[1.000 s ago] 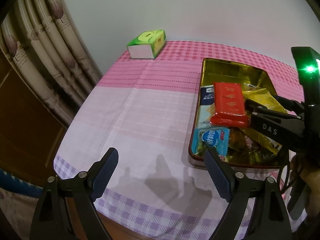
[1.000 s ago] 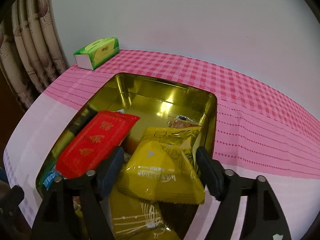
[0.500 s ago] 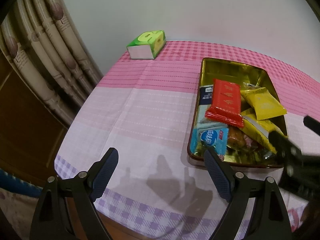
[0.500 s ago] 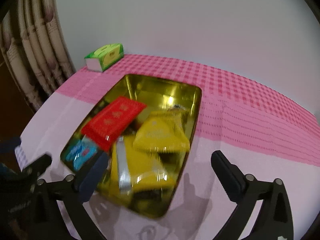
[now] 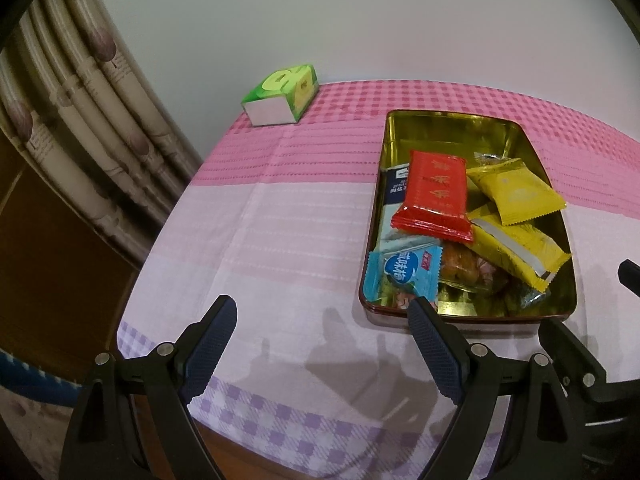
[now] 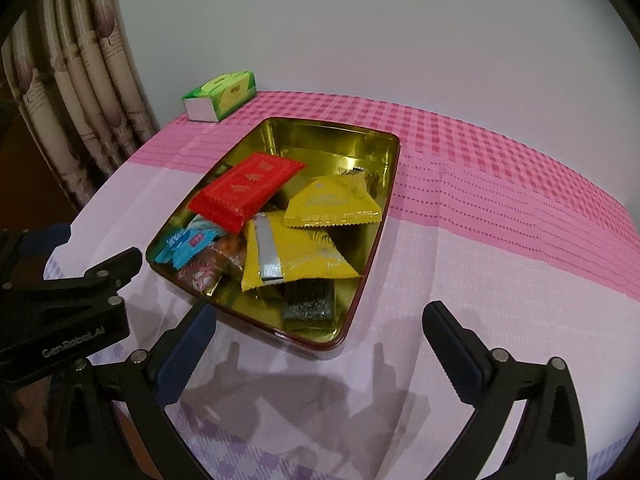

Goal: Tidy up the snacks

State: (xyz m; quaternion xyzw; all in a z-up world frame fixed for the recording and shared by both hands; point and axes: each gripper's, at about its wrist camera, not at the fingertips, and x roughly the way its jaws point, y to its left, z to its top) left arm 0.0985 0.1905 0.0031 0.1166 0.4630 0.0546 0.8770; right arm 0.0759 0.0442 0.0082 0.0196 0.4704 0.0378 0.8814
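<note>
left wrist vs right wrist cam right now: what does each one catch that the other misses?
Left wrist only: a navy-and-white packet tucked under the red one, and its own left tool, open over bare cloth.

Right wrist only: a dark packet at the tin's near end, and its own right tool, open and empty, jaws just opened.

Both: gold tin, red packet, two yellow packets, blue packet, green tissue box, pink tablecloth.

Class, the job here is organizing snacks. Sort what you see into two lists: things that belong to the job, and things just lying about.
Belongs to the job:
- gold tin
- red packet
- yellow packets
- blue packet
- dark packet

Just lying about:
- green tissue box
- pink tablecloth
- curtain
</note>
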